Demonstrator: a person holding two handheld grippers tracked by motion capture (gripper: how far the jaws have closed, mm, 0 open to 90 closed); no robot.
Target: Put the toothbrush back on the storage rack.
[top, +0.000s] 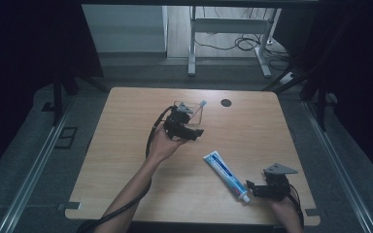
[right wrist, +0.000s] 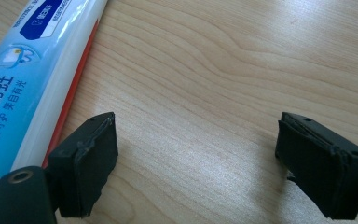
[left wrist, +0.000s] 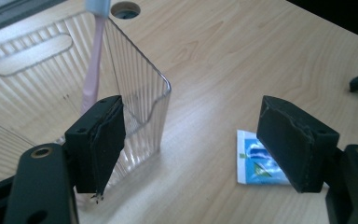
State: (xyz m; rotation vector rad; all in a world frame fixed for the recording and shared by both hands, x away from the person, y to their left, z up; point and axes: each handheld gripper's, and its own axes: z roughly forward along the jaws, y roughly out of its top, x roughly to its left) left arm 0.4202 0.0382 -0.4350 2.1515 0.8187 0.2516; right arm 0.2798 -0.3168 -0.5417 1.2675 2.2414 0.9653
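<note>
On table: toothpaste tube [right wrist: 25, 88], blue label, Chinese print | both grippers' fingers wide

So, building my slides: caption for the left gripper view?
Open left gripper beside a clear ribbed cup holding a pink toothbrush.

High view is sitting above the person's side, looking fwd and down, taking in the whole table [top: 252, 121] from well back. Left gripper view is riding low and close, looking along its jaws past the clear ribbed container [left wrist: 135, 93] twd the table's far edge. Right gripper view is hugging the tabletop, very near the toothpaste tube [right wrist: 37, 79]. Both gripper views and high view are sharing that tube [top: 226, 174] [left wrist: 258, 163].
</note>
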